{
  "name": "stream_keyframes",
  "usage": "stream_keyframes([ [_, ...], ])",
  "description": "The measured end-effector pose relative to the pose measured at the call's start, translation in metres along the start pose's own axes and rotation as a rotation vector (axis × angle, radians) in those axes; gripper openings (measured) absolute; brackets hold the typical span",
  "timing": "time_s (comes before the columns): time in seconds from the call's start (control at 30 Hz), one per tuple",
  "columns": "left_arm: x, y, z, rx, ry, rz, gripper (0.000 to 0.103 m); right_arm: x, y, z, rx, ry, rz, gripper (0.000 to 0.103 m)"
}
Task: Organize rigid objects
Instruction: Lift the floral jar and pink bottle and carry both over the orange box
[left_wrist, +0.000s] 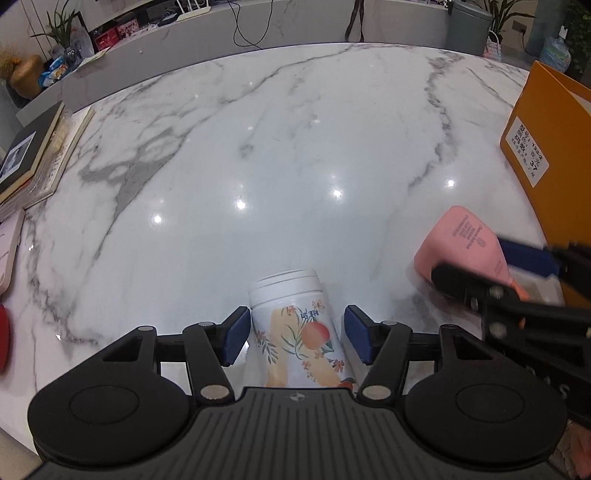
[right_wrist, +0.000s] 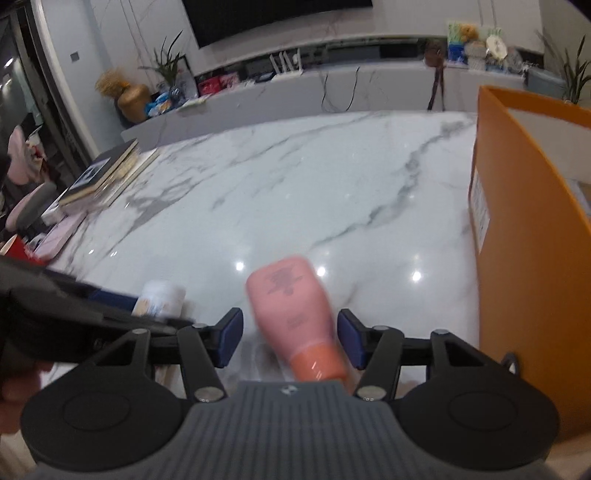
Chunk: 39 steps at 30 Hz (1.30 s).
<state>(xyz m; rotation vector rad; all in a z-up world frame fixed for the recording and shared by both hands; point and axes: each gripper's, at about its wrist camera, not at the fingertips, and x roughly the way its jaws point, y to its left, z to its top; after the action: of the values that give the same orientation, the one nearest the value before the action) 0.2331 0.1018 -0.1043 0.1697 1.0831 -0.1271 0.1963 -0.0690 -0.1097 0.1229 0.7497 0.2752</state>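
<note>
White jar (left_wrist: 295, 325) with the peach print sits on the marble worktop (left_wrist: 280, 155) at the near edge, right between our left gripper (left_wrist: 295, 338) fingers (left_wrist: 233, 338), and we see a gap on each side of it, so those blue pads are released, not pressing. Over on the right, the pink bottle (right_wrist: 291, 306) lies between our right gripper (right_wrist: 290, 338) fingers (right_wrist: 347, 341), orange cap toward us, base pointing away across the worktop. We see space on both sides there too, so that grip is let go as well, though the right wrist view is blurred. From the left wrist view, the bottle shows just right of the jar, the two close but apart. Beyond the bottle, on the far right, stands the orange box (left_wrist: 554, 147) with a white label on its side. Stacked books (left_wrist: 33, 158) lie at the far left edge of the worktop.
</note>
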Motion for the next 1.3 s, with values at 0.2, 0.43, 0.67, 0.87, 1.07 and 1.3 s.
stream_keyframes([
  [0.2,0.000,0.005,0.001,-0.026,-0.010,-0.022,0.052,0.007,0.005,0.000,-0.047,0.002,0.012,0.056],
  [0.43,0.000,0.007,0.002,-0.028,-0.018,-0.041,0.051,0.006,0.002,0.001,-0.040,-0.011,0.011,0.046],
  [0.67,-0.005,0.008,0.002,-0.038,-0.039,-0.055,0.051,0.002,0.004,0.000,-0.054,-0.027,0.012,0.044],
  [0.87,-0.026,0.009,0.005,-0.047,-0.110,-0.099,0.051,-0.020,0.011,0.004,-0.101,-0.084,0.020,0.043],
  [1.07,-0.054,0.003,0.017,-0.068,-0.170,-0.152,0.051,-0.063,0.011,0.025,-0.096,-0.154,0.001,0.043],
  [1.3,-0.105,-0.031,0.035,-0.061,-0.246,-0.208,0.051,-0.117,-0.010,0.042,-0.048,-0.221,-0.031,0.043],
])
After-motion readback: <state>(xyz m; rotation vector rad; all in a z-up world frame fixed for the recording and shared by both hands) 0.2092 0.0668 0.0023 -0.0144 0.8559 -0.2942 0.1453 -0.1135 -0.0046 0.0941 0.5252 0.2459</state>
